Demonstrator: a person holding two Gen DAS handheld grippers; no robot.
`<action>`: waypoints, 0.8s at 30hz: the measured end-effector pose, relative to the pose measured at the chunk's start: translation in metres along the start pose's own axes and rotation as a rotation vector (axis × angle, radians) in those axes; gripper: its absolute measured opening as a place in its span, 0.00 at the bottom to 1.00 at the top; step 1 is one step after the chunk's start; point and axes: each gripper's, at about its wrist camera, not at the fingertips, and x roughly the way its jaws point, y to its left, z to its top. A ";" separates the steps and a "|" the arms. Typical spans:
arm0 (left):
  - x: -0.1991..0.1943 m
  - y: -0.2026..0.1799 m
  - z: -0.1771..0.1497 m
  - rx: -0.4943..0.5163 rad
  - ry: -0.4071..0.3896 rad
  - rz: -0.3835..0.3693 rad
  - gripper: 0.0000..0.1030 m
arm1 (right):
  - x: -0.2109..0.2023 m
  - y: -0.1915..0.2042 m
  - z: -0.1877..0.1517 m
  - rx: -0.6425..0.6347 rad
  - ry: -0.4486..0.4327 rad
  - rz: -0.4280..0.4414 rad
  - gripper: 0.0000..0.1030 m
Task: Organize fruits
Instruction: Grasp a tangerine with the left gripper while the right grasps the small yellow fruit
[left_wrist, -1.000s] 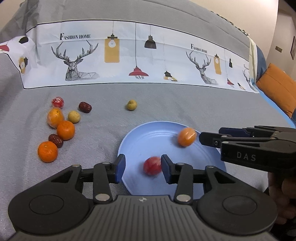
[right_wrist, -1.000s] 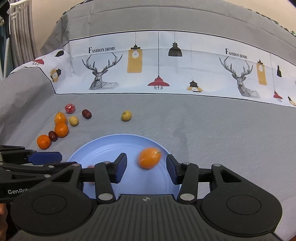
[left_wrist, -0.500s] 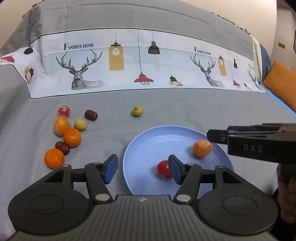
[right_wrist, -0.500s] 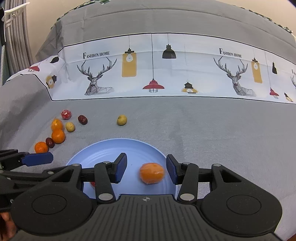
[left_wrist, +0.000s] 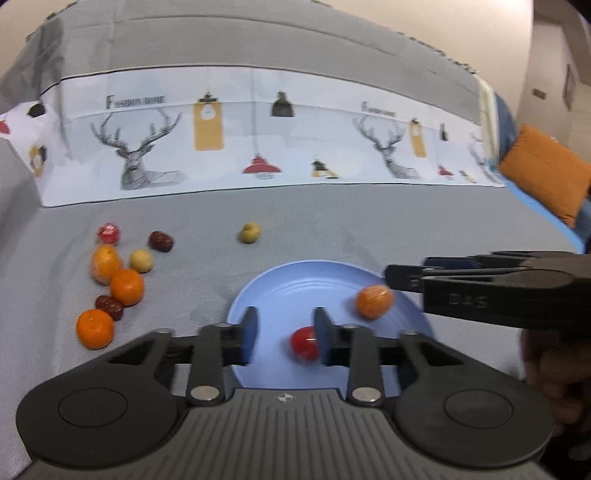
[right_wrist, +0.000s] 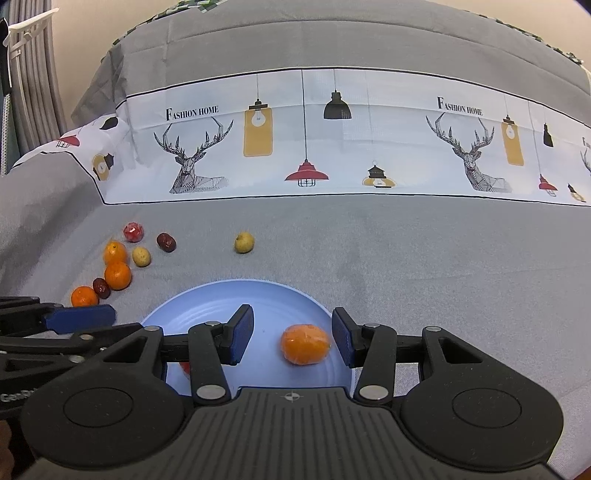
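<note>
On the grey bedspread seen from the left wrist camera, a round light-blue plastic plate is set near the front edge, and two fruits are carried on it: a small red round fruit at the front and an orange mandarin toward the right rim. The left gripper is held over the plate's front-left part with its blue-padded jaws spread apart and nothing between them; the red fruit is partly hidden behind the right pad. The right gripper is seen from the side at the plate's right rim, just beside the mandarin. Toward the left edge of the bedspread a loose cluster is spread: three orange mandarins, two dark-red dates, a pale-yellow round fruit and a red wrapped fruit. A yellow-green small fruit is placed alone behind the plate. From the right wrist camera, the right gripper is shown wide open over the plate, with the mandarin lying on the plate between the pads, nearer the right one and untouched by either. The red fruit is only glimpsed behind the left finger. The left gripper reaches in from the left edge, and the cluster lies beyond it.
</note>
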 end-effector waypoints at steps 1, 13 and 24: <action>-0.004 -0.001 0.002 0.012 -0.004 -0.005 0.15 | -0.001 0.000 0.000 0.002 -0.002 0.003 0.48; -0.016 0.101 0.051 -0.068 -0.062 0.161 0.13 | -0.004 -0.003 0.004 0.022 -0.028 0.041 0.32; 0.012 0.154 0.033 -0.389 0.072 0.161 0.19 | -0.003 0.000 0.008 0.033 -0.033 0.086 0.32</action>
